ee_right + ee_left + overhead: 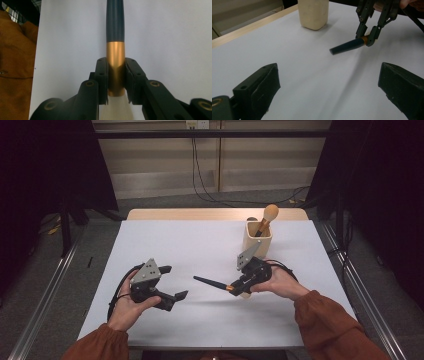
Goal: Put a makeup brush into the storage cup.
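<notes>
Right gripper (116,80) view: jaws clamped on gold ferrule of 1 dark-handled brush (115,50), white bristles visible, high view: left gripper (172,282) jaws apart, 1 beige square holder (257,240), 1 wooden-tipped brush (267,216), white bench (200,245).

grey floor (165,202), beige wall (150,155), black curtains (45,165)

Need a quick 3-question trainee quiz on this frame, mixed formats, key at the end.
1. True or false: the right tool is clamped on the gold band of the makeup brush.
2. Multiple choice: the left tool is A) shut on the brush, B) open with nothing between its jaws, C) inside the wooden holder.
3. Short answer: what stands in the wooden holder at the far right of the table?

Key:
1. True; the jaws grip the gold band, dark handle pointing away, pale bristles toward the tool.
2. B.
3. A second brush with a rounded tan head, leaning upright.
</notes>
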Demonstrator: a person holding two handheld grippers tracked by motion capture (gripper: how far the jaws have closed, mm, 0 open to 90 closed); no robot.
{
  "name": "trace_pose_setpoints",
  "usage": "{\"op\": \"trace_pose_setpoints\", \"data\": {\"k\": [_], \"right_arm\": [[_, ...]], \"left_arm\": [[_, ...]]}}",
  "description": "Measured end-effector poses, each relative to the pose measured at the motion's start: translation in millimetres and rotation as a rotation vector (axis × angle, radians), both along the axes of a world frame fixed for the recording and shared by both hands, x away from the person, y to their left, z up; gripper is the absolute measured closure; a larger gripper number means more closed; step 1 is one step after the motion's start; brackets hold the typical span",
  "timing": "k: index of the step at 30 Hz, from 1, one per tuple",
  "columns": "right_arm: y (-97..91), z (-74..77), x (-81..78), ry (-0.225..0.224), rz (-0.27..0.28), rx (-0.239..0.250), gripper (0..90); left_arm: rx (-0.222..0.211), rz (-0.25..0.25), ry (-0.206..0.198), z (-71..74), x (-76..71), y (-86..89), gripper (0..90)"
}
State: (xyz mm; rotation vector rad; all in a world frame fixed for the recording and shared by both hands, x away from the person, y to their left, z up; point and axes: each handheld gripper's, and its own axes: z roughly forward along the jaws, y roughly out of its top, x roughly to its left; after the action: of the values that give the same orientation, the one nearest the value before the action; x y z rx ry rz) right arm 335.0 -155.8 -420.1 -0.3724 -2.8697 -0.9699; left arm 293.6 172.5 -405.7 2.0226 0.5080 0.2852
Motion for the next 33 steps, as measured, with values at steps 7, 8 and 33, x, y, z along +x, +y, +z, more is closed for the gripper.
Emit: {"op": "trace_pose_setpoints", "data": {"k": [7, 8, 33], "right_arm": [[8.9, 3.4, 0.8, -0.002, 0.027, -0.04, 74.3], [10.3, 4.9, 1.3, -0.006, 0.034, -0.05, 74.3], [35.6, 20.3, 6.1, -0.02, 0.143, -0.223, 74.4]], "left_arm": [[0.047, -0.029, 0.018, 4.8, 0.5, -6.9, 3.6], [0.049, -0.032, 0.03, 5.3, 0.6, -7.7, 3.8], [0.34, -0.247, 0.211, 8.0, 22.7, -44.0, 5.7]]}}
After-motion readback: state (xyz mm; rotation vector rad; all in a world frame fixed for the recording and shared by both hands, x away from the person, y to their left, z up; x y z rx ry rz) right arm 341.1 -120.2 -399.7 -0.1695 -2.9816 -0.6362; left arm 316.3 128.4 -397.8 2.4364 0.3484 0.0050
